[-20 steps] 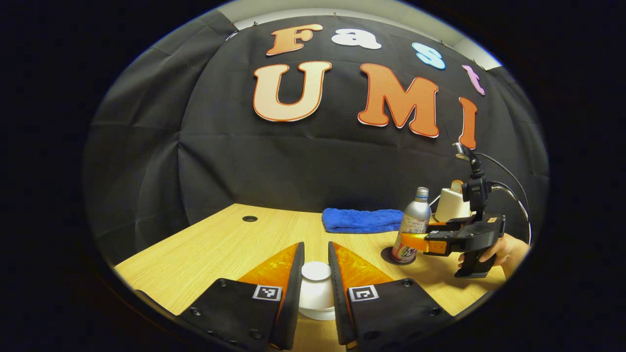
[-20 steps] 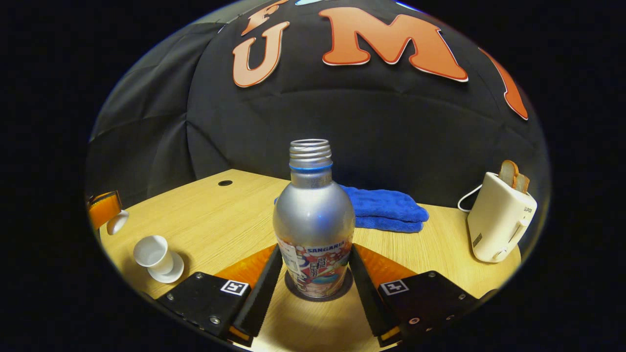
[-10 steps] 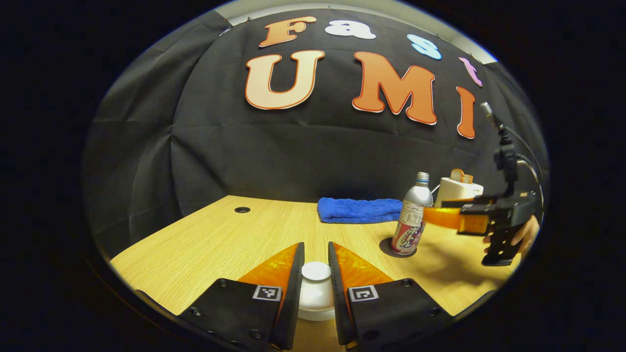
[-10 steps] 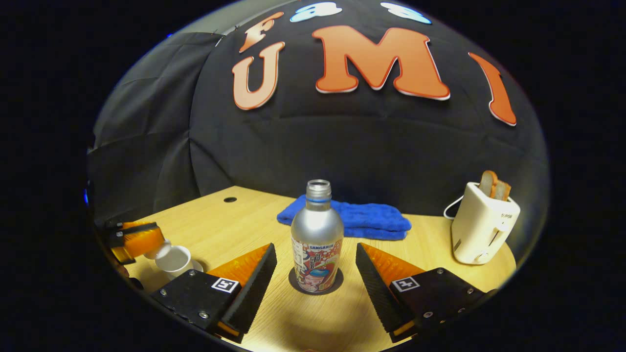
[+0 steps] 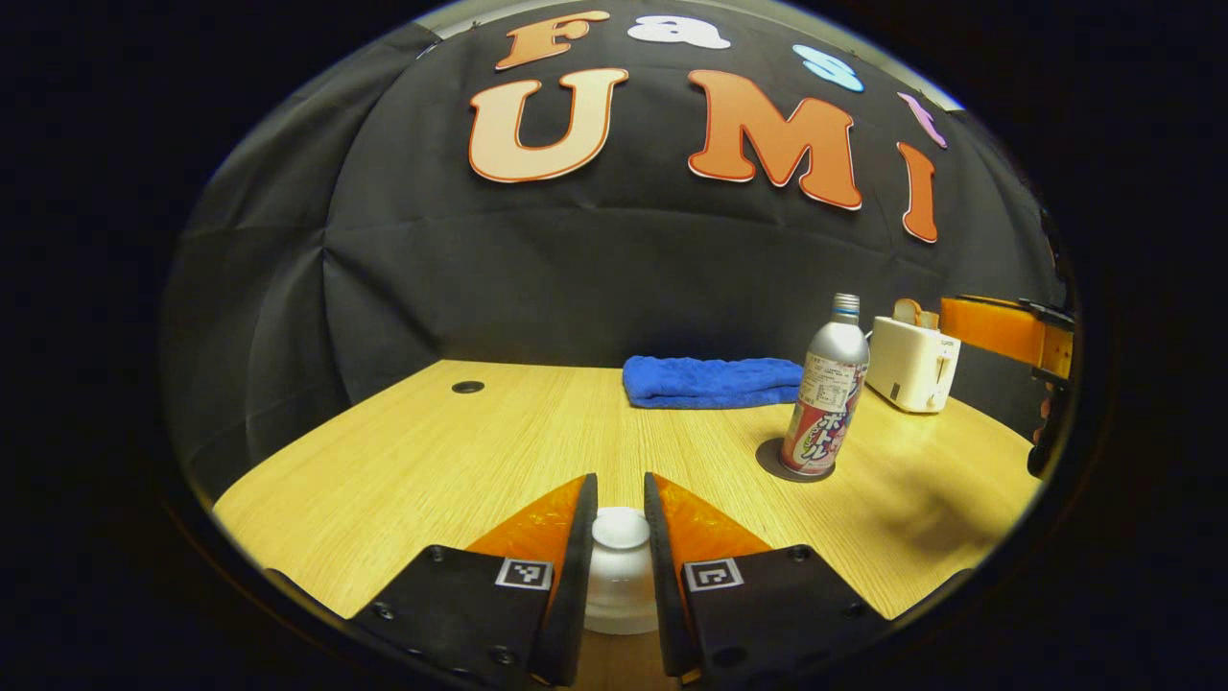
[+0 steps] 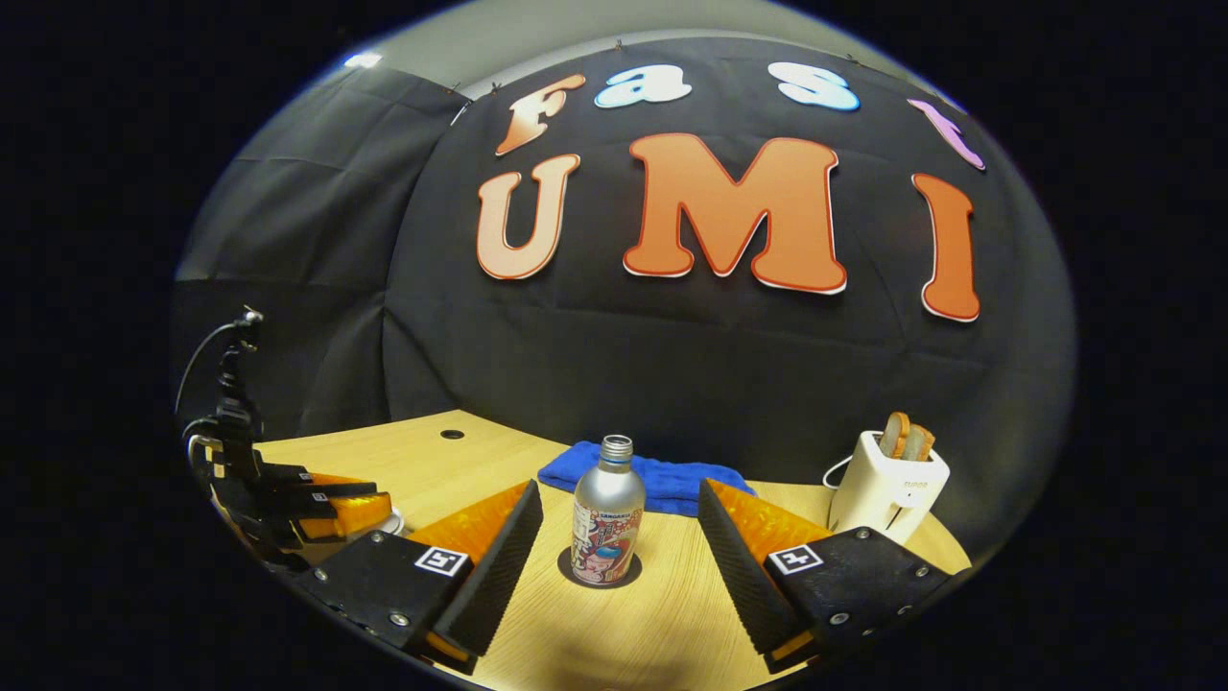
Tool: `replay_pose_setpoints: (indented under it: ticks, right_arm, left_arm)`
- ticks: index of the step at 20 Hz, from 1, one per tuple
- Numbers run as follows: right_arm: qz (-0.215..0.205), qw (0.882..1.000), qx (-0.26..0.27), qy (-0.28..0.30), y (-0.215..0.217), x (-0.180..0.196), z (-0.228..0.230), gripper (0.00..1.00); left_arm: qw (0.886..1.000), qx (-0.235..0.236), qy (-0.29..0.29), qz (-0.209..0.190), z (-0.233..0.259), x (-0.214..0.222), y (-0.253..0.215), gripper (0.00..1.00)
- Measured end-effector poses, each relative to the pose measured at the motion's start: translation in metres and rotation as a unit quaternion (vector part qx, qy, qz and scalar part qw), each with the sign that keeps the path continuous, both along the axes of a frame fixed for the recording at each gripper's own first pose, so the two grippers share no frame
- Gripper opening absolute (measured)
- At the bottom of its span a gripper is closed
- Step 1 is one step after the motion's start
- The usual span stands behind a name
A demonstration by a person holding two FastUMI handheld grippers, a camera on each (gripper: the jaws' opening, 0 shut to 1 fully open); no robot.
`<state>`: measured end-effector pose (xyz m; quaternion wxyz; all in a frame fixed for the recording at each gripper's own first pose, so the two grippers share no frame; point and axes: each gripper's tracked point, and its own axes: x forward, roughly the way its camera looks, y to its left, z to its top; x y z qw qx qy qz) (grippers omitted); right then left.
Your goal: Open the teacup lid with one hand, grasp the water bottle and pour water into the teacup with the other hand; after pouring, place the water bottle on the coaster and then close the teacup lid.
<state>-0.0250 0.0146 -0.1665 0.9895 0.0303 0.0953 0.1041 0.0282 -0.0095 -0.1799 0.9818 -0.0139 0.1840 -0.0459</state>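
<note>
Landmark: the water bottle (image 6: 606, 512).

It stands upright and uncapped on a dark round coaster (image 6: 566, 574), out in the middle of the wooden counter (image 5: 460, 461). In the left gripper view the same water bottle (image 5: 826, 389) and coaster (image 5: 767, 461) sit ahead and to the right.

Right claw (image 6: 620, 543): wide open, holding nothing. One finger is to each side of the bottle, nearer the camera than it, and neither touches it. In the left gripper view part of this claw shows at the far right edge, past the bottle.

Left claw (image 5: 620, 537): nearly closed, both fingers pressed against the white lid (image 5: 620, 527). The lid sits over the white teacup (image 5: 619, 600), low between the fingers; whether lid and cup are touching cannot be told. In the right gripper view the left claw (image 6: 369, 512) is well left of the bottle, at the counter's edge, and its mouth cannot be read there.

Behind the bottle lies a folded blue towel (image 6: 672, 480), close to the wall. Right of the bottle stands a white toaster (image 6: 887, 489) with bread slices (image 6: 907, 437) sticking up. A small round hole (image 5: 467, 387) in the counter sits far left of the bottle.
</note>
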Motion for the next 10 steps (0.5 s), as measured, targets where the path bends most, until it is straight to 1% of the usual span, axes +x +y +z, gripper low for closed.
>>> replay_pose_setpoints:
  ticks: [1, 3, 4, 6, 7, 9, 10]
  right_arm:
    - [-0.002, 1.000, -0.002, -0.002, -0.002, -0.002, 0.001, 0.98]
    - [-0.012, 1.000, -0.002, 0.001, -0.008, -0.006, -0.001, 0.99]
    - [-0.010, 1.000, 0.002, 0.001, -0.007, -0.008, 0.000, 0.99]
    - [-0.012, 1.000, 0.007, 0.001, -0.008, -0.010, 0.000, 0.98]
    - [-0.016, 1.000, 0.004, 0.002, -0.011, -0.011, 0.000, 0.98]
    - [-0.025, 1.000, -0.002, -0.003, -0.015, -0.012, 0.003, 0.99]
    - [-0.028, 1.000, -0.004, -0.008, -0.016, -0.013, 0.007, 0.99]
  left_arm:
    - [1.000, 0.002, 0.004, 0.001, -0.002, 0.000, 0.001, 0.36]
    - [1.000, 0.009, 0.000, 0.004, -0.003, 0.000, 0.003, 0.36]
    - [1.000, 0.008, -0.002, 0.003, -0.002, 0.000, 0.002, 0.36]
    - [1.000, 0.010, 0.002, 0.004, -0.005, -0.003, 0.003, 0.39]
    - [1.000, 0.009, -0.002, 0.007, -0.002, -0.002, 0.003, 0.41]
    - [1.000, 0.013, -0.019, 0.015, 0.011, 0.001, 0.004, 0.49]
    - [0.999, 0.014, -0.034, 0.014, 0.021, 0.004, 0.003, 0.49]
